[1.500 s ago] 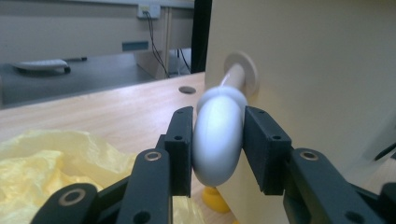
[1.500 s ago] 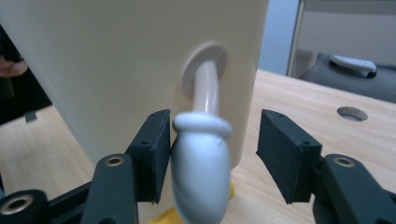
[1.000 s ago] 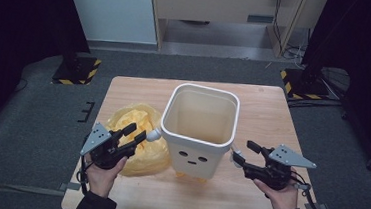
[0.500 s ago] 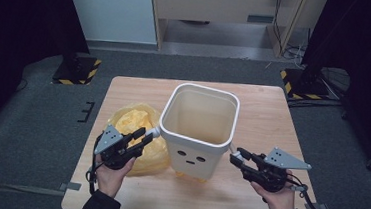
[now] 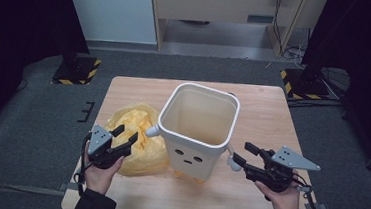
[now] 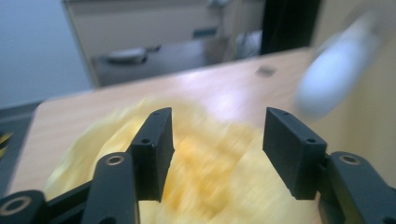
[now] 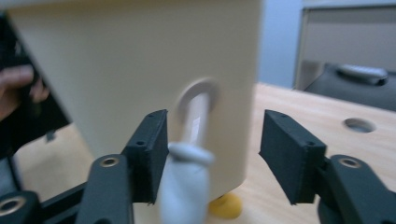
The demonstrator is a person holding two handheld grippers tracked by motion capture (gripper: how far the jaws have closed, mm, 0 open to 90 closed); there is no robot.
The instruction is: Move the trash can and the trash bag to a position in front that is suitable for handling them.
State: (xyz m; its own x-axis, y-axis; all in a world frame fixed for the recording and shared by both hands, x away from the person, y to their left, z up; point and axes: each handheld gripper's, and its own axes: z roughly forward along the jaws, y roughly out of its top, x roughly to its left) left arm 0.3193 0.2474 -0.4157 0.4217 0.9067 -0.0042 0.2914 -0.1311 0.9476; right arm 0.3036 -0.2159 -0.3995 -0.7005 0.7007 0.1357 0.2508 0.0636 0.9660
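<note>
Cream bin mid-desk: my left tongs, jaws apart, have dropped left of it over the yellow bag; right tongs, apart, now bracket its right handle, ready to grasp.

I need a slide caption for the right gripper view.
Open right gripper around the white arm-shaped handle of a cream bin.

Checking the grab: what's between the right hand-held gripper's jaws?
The bin's white arm-shaped handle lies between the right hand-held gripper's open jaws, in the right gripper view.
</note>
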